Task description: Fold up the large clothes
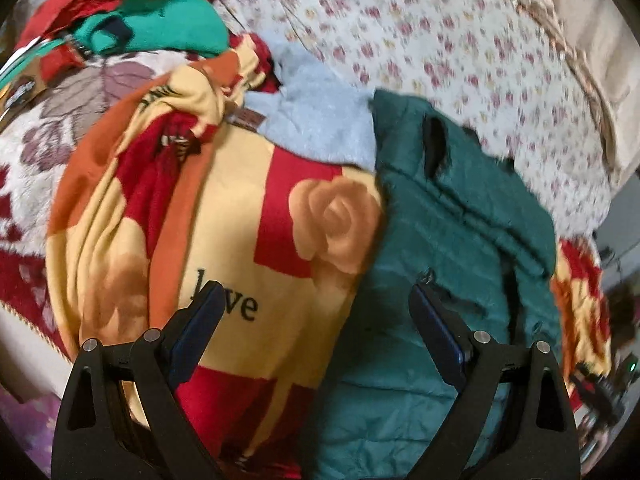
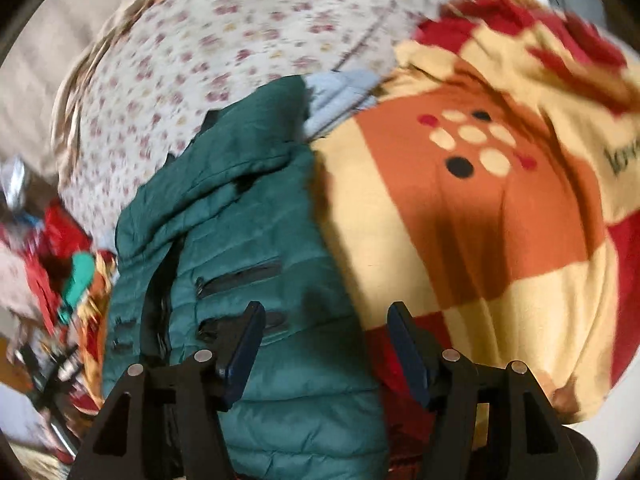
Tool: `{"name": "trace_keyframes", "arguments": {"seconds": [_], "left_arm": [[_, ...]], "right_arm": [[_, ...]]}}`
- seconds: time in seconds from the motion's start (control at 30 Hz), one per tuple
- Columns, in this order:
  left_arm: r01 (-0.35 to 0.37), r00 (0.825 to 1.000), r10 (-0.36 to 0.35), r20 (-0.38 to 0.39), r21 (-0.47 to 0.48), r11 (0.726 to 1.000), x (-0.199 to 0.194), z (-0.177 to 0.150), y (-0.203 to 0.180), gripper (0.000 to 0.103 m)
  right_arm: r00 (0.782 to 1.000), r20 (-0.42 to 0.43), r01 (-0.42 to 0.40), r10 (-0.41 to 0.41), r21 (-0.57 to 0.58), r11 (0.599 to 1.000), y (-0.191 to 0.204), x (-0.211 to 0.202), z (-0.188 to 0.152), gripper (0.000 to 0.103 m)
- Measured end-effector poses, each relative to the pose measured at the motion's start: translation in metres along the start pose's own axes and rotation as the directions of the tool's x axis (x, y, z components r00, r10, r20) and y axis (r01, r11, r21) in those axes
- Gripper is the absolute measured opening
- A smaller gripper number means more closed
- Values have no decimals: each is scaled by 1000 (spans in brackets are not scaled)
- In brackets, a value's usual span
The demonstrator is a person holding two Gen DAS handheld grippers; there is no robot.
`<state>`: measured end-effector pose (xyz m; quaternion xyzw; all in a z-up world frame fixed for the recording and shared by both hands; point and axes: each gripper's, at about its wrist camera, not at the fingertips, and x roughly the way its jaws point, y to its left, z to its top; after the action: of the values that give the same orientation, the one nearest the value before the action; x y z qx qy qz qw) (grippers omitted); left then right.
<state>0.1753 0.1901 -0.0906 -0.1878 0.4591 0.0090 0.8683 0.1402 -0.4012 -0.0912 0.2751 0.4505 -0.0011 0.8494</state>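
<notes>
A dark green quilted jacket [image 1: 452,216] lies on a bed, partly over a yellow, red and orange rose-print blanket [image 1: 256,208]. My left gripper [image 1: 316,300] is open and empty, hovering over the seam between blanket and jacket. In the right wrist view the same jacket [image 2: 248,232] lies at centre left with black zip pockets showing, and the blanket [image 2: 472,208] fills the right. My right gripper [image 2: 326,322] is open and empty above the jacket's edge where it meets the blanket.
A light blue fleece [image 1: 316,116] lies beyond the jacket. A floral bedsheet [image 1: 440,40] covers the bed behind. Green and red clothes [image 1: 168,24] are piled at the far left, beside a white and purple floral blanket [image 1: 60,128]. Clutter sits beside the bed [image 2: 52,300].
</notes>
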Motion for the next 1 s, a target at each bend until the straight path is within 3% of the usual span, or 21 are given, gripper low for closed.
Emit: {"name": "trace_keyframes", "arguments": {"seconds": [0.2, 0.4, 0.47, 0.5, 0.57, 0.7, 0.83, 0.87, 1.0], "left_arm": [[97, 989, -95, -116, 10, 995, 39, -2, -9, 93], [223, 945, -227, -236, -43, 974, 70, -6, -18, 93], [229, 949, -229, -219, -27, 973, 67, -10, -21, 93], [267, 935, -265, -234, -24, 963, 65, -13, -22, 92], [356, 892, -361, -273, -68, 932, 64, -20, -21, 85], [383, 881, -392, -266, -85, 920, 56, -26, -15, 80], [423, 855, -448, -262, -149, 894, 47, -28, -2, 58], [426, 852, -453, -261, -156, 891, 45, -29, 2, 53], [421, 855, -447, -262, -151, 894, 42, -40, 4, 51]], "right_arm": [[996, -62, -59, 63, 59, 997, -15, 31, 4, 61], [973, -89, -199, 211, 129, 971, -23, 42, 1, 61], [956, -120, -248, 268, 156, 956, -23, 47, 0, 61], [952, -129, -256, 277, 159, 954, -23, 48, -1, 61], [948, -138, -265, 287, 157, 951, -23, 48, -5, 61], [932, -139, -302, 334, 210, 930, -29, 45, -13, 61], [907, -139, -354, 398, 263, 897, -36, 38, -24, 61], [900, -142, -366, 413, 270, 891, -36, 37, -26, 61], [883, -173, -387, 436, 255, 886, -31, 32, -40, 61]]}}
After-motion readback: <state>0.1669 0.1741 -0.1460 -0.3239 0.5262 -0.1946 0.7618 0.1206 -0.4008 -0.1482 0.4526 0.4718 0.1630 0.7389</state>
